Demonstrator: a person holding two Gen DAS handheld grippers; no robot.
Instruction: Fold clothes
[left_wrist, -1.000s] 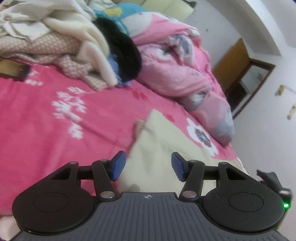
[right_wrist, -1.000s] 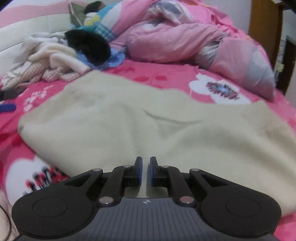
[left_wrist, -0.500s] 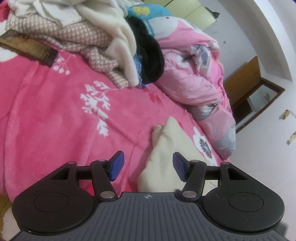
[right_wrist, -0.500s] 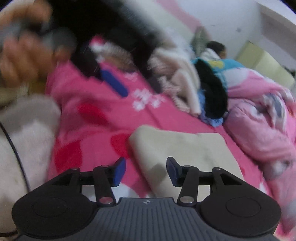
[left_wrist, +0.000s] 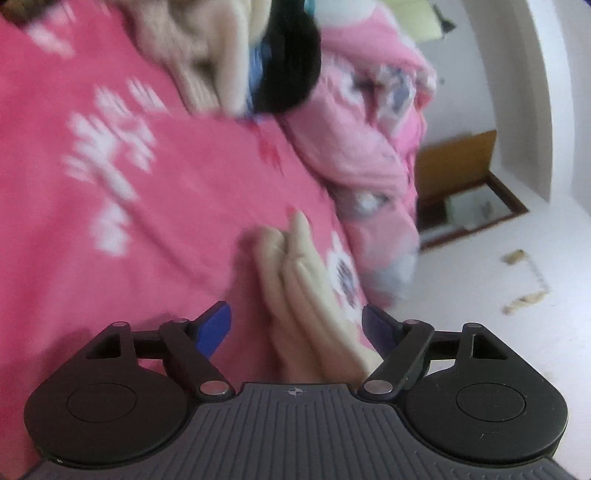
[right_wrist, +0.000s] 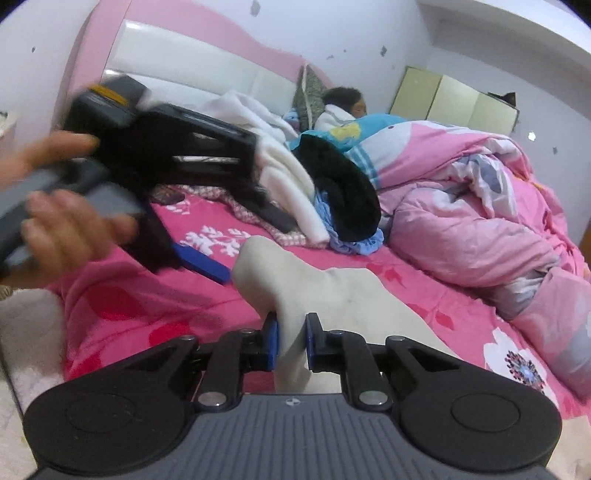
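Right wrist view: folded garment (right_wrist: 332, 295) lies on the bed (right_wrist: 207, 295) directly ahead, its near edge between the right tool (right_wrist: 291, 345) pads. Left tool (right_wrist: 192, 206) sits left of the garment, above the bed, hand (right_wrist: 62, 225) on its grip. Clothes pile (right_wrist: 303, 184) behind the garment, bunched quilt (right_wrist: 480, 221) to its right. Headboard (right_wrist: 192, 62) at the far end, person (right_wrist: 343, 107) lying behind the pile.

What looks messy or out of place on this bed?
The clothes pile near the headboard is a jumble of white, black and blue pieces. The pink quilt lies crumpled beside it. The cream garment is bunched, with the right gripper closing on a fold of it.
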